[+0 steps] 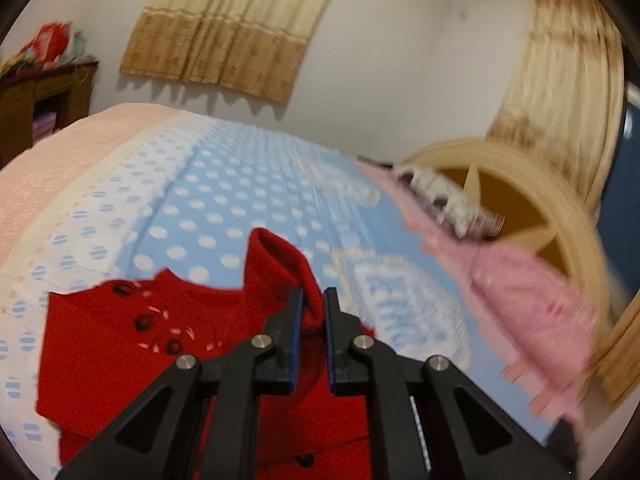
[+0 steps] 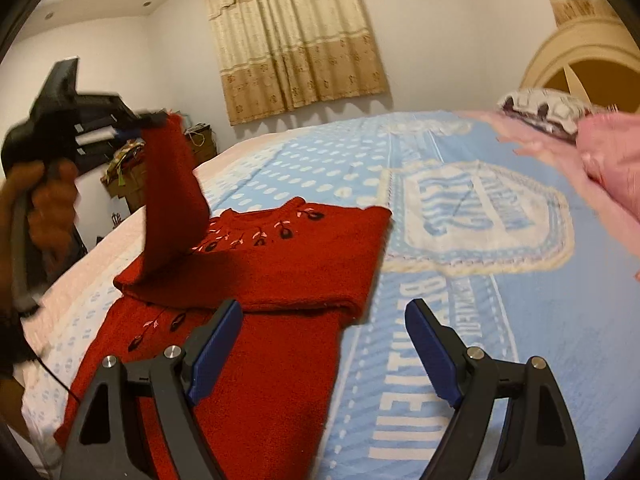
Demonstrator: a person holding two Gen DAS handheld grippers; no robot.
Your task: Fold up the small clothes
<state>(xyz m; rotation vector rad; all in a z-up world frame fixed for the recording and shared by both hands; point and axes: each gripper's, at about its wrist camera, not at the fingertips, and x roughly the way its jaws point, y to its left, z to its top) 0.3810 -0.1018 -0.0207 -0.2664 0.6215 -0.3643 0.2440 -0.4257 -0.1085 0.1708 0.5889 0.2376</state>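
Note:
A small red knitted sweater (image 2: 264, 272) with dark embroidered flowers lies on the blue dotted bedspread (image 2: 480, 340), its top part folded over the body. My left gripper (image 1: 313, 304) is shut on the sweater's sleeve (image 1: 280, 264). In the right wrist view that left gripper (image 2: 154, 120) holds the sleeve (image 2: 176, 200) lifted above the sweater's left side, with a hand around its handle. My right gripper (image 2: 324, 344) stands open above the sweater's lower right edge, with nothing between its fingers.
Pink clothing (image 2: 612, 160) and a black-and-white patterned piece (image 2: 540, 110) lie at the bed's far right, near a round wooden headboard (image 1: 532, 216). Beige curtains (image 2: 296, 40) hang on the far wall. A dark shelf (image 1: 44, 108) stands beyond the bed's left side.

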